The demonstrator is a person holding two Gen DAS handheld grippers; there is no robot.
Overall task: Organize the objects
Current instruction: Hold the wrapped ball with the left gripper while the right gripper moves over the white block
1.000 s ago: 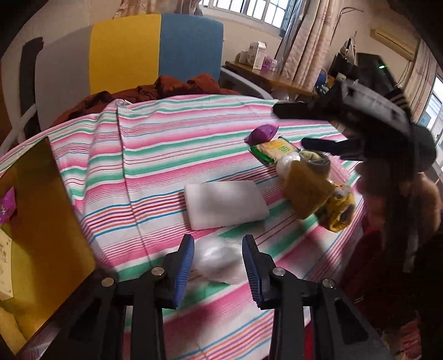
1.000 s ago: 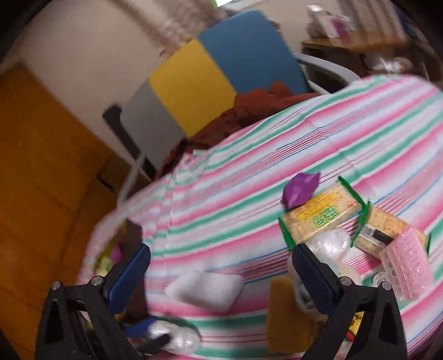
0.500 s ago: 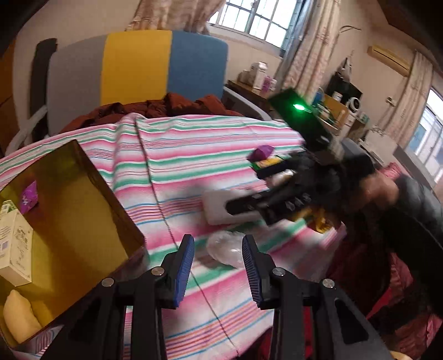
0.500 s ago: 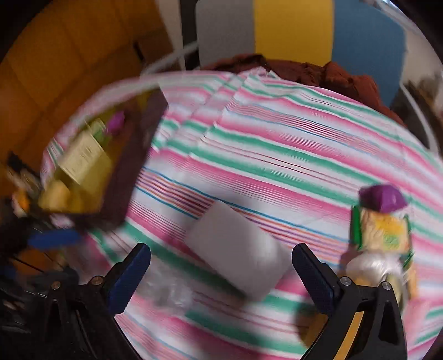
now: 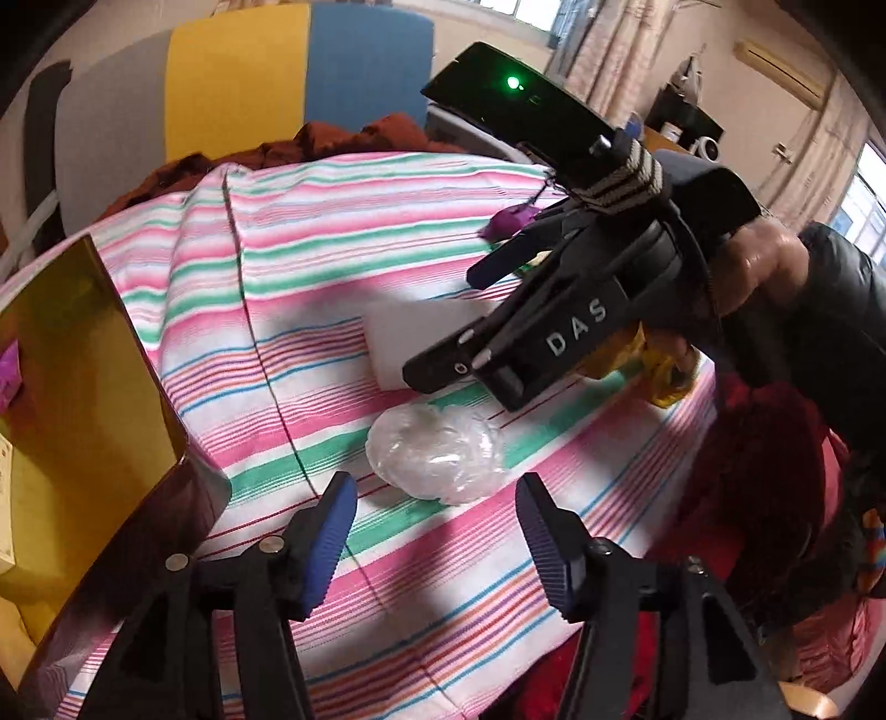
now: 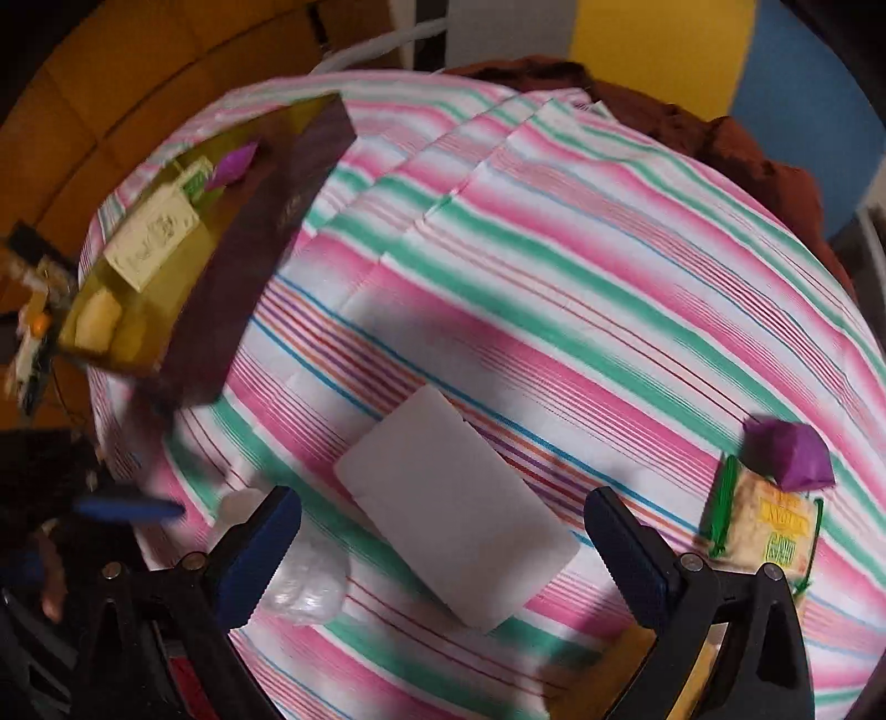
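- Sponge block (image 6: 457,518) lies between the wide-spread fingers of the right gripper (image 6: 443,545), its long axis diagonal across their gap.
- Left gripper (image 5: 434,534), also wide and empty, faces the clear plastic wad (image 5: 434,457) near the table's front edge.

White block (image 5: 412,340) partly behind right tool (image 5: 487,315)

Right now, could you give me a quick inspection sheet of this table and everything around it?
Surface: striped cloth over a table.
Job's things: white block and clear plastic bundle lie loose; yellow-lined box holds a cream carton.
Clutter: purple wrapper touching a cracker pack.
Grippers: left hand-held gripper open near the bundle; right hand-held gripper open above the block.
Cables: nothing seen.
Surroundings: grey, yellow and blue chair, brown cloth, curtains.
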